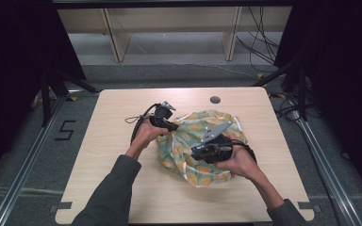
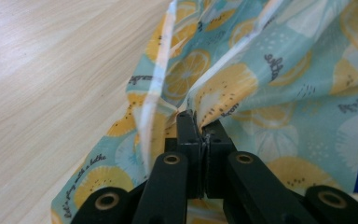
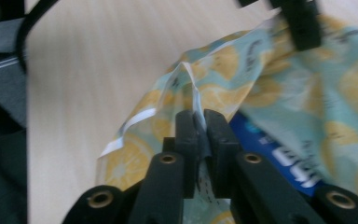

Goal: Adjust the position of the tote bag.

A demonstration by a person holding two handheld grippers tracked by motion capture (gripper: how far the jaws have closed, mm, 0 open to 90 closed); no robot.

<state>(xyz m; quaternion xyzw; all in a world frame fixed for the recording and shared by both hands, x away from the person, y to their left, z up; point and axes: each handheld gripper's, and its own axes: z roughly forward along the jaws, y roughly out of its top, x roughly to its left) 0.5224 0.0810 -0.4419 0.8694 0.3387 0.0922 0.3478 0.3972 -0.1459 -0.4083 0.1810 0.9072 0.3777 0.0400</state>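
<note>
A blue item (image 3: 279, 161) under the lemon-print cloth (image 1: 195, 123) was mostly covered, its lettering blurred and unreadable. The cloth lay bunched at centre frame on the surface (image 1: 113, 186) in the high view. Left tool (image 2: 200, 125) was clamped on a cloth fold. Right tool (image 3: 199, 122) was clamped on the cloth's white-edged hem, with the other tool cut off at upper right.

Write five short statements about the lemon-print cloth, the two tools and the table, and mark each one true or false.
1. The left tool is shut on the lemon-print cloth. True.
2. The right tool stands open above the cloth. False: it pinches a white-edged fold.
3. The cloth lies on a wooden table. True.
4. The cloth is plain red. False: teal with yellow lemons.
5. Something blue shows under the cloth. True.
</note>
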